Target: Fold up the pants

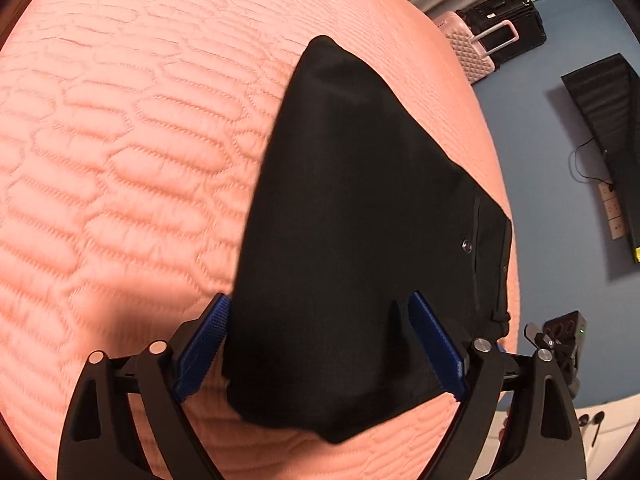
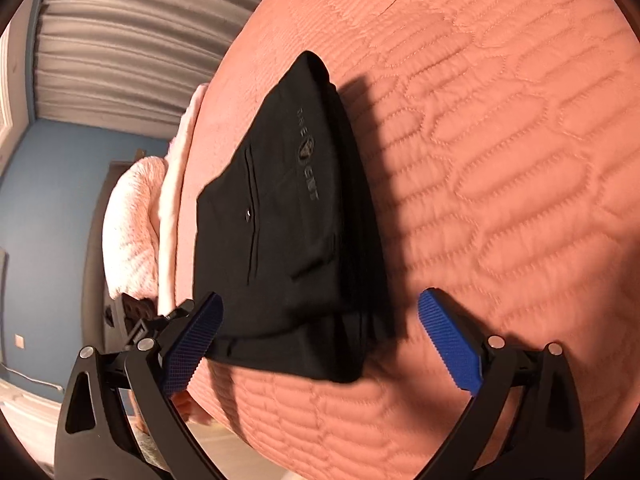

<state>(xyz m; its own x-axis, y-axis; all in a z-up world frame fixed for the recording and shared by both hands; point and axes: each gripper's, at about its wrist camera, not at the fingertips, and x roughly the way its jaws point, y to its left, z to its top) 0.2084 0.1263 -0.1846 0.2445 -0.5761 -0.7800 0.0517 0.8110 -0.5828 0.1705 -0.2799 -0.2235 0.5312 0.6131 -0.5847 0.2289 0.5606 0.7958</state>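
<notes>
Both grippers stand spread wide, holding nothing. Folded black pants (image 1: 352,220) lie on the pink quilted bedspread (image 1: 120,140), filling the centre-right of the left wrist view between the left gripper (image 1: 320,344) fingers; the right gripper (image 2: 320,344) frames their lower end.

Each camera sits behind its own blue-padded fingers and looks forward along them, down at a slant onto the bed (image 1: 120,140). The left wrist view hangs close over the folded black pants (image 1: 352,220), with its fingers (image 1: 204,344) framing the near edge; the bed's far side, suitcases (image 1: 492,36) and blue wall (image 1: 532,132) lie to the right. The right wrist view stands slightly farther back, its fingers (image 2: 452,340) spread wide, with curtains (image 2: 128,32) at upper left. Both views share the pants and the quilted pink bedspread around them.
</notes>
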